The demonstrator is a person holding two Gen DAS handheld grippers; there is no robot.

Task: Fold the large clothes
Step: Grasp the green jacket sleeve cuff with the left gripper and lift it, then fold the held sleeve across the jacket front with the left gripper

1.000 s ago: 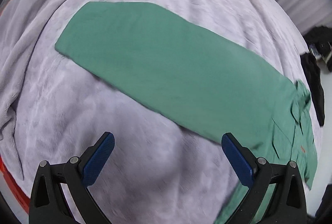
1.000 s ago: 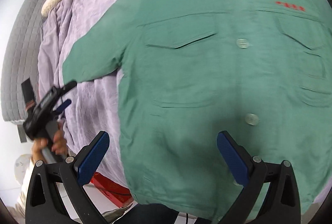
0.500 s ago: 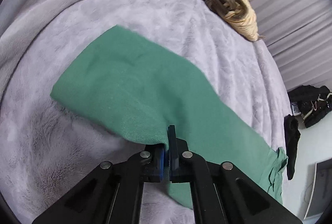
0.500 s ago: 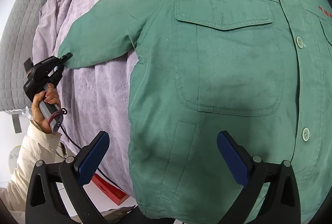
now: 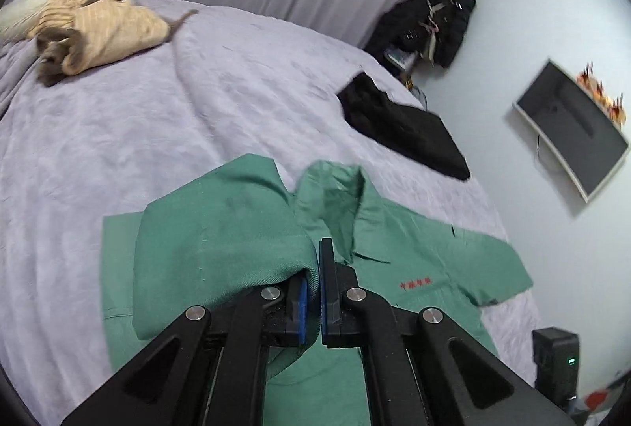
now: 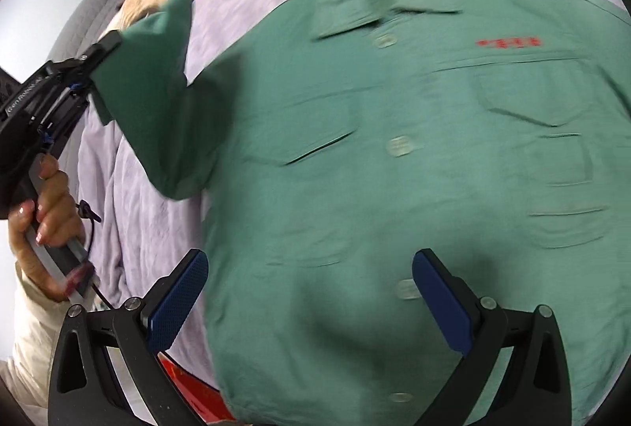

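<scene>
A green button-up work shirt (image 6: 394,169) lies face up on a lilac bedspread (image 5: 157,110), collar far from me, red lettering on its chest. My left gripper (image 5: 314,268) is shut on the cuff of the shirt's sleeve (image 5: 221,240) and holds it lifted over the shirt's shoulder, near the collar (image 5: 335,189). In the right wrist view that left gripper (image 6: 88,61) shows at the left with the sleeve (image 6: 157,102) raised. My right gripper (image 6: 307,288) is open and empty above the shirt's lower front.
A tan striped garment (image 5: 98,27) lies at the bed's far left. A black garment (image 5: 402,126) lies at the far right edge. Dark clothes (image 5: 430,23) hang in the corner; a screen (image 5: 572,134) is on the wall. A red object (image 6: 189,390) is below the bed's edge.
My left gripper closed on the sleeve cuff, lifted it and carried it inward over the shirt's shoulder toward the collar. My right gripper stayed open above the shirt.
</scene>
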